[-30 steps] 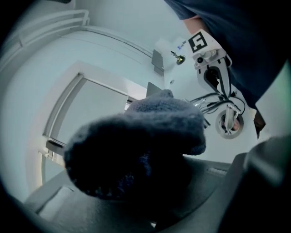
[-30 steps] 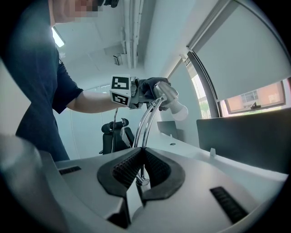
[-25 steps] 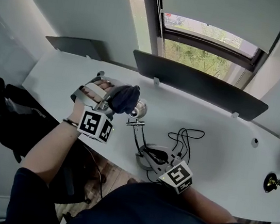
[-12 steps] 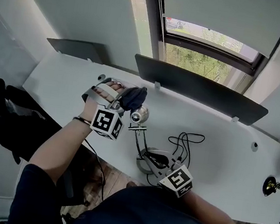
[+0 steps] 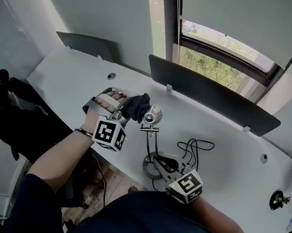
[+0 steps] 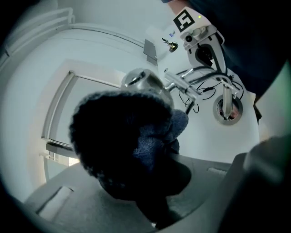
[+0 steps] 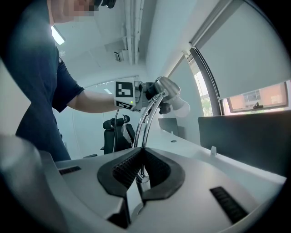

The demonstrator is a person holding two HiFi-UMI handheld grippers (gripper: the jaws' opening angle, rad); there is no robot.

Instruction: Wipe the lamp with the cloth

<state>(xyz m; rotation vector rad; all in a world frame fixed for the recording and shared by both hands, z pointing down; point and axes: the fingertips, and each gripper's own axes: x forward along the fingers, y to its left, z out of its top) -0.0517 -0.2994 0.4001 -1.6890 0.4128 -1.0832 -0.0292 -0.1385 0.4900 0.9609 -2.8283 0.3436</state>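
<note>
Left gripper point(image 5: 122, 109) pinches the soft cloth point(image 6: 122, 136) at the lamp head point(image 5: 153, 115); right gripper point(image 7: 136, 175) clamps the thin, probably springy stem point(image 7: 148, 123).

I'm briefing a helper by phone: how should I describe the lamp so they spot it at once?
On the white desk under the window, look near the front edge. The lamp is small and chrome: a round head on thin curved rods over a round base. It alone is shiny metal, with a black cable beside it and a dark cloth at its head.
</note>
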